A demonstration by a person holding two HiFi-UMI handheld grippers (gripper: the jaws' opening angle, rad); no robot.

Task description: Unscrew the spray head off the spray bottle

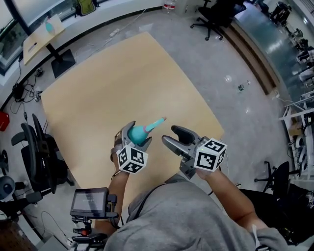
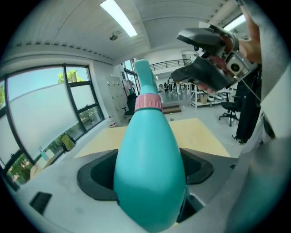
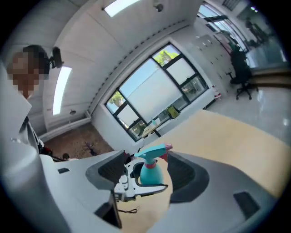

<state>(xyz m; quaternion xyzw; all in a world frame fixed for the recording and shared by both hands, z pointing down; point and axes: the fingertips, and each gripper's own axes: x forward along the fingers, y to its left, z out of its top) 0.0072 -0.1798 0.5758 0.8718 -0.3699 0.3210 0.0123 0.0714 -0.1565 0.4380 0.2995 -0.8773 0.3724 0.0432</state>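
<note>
Open-plan lab or office. Evidence: pale wood bench [image 1: 122,73], centre; swivel chairs at 1 o'clock [image 1: 216,14] and 9 o'clock [image 1: 39,147]; racks [image 1: 300,115], 3 o'clock; tall windows [image 2: 41,104]; ceiling strip light [image 2: 118,17]; grey floor [image 1: 235,98].

One spray bottle [image 1: 140,133], two claws [image 1: 133,131] [image 1: 170,135]

Spray bottle [image 2: 150,173]: I read the body as solid teal. Collar [image 2: 148,102] pink. Spray head [image 3: 152,154] teal, and I note a pink nozzle tip [image 3: 168,147]. Bench [image 1: 122,73] plain pale tan. Left hand-held gripper [image 1: 138,131] and right hand-held gripper [image 1: 169,135]: light grey shells, black pads. Marker cubes [image 1: 210,155] show black square patterns on white. Floor [image 1: 235,112] mottled grey. Person's shirt [image 1: 186,215] heather grey. Office chair [image 1: 216,17] black.
</note>
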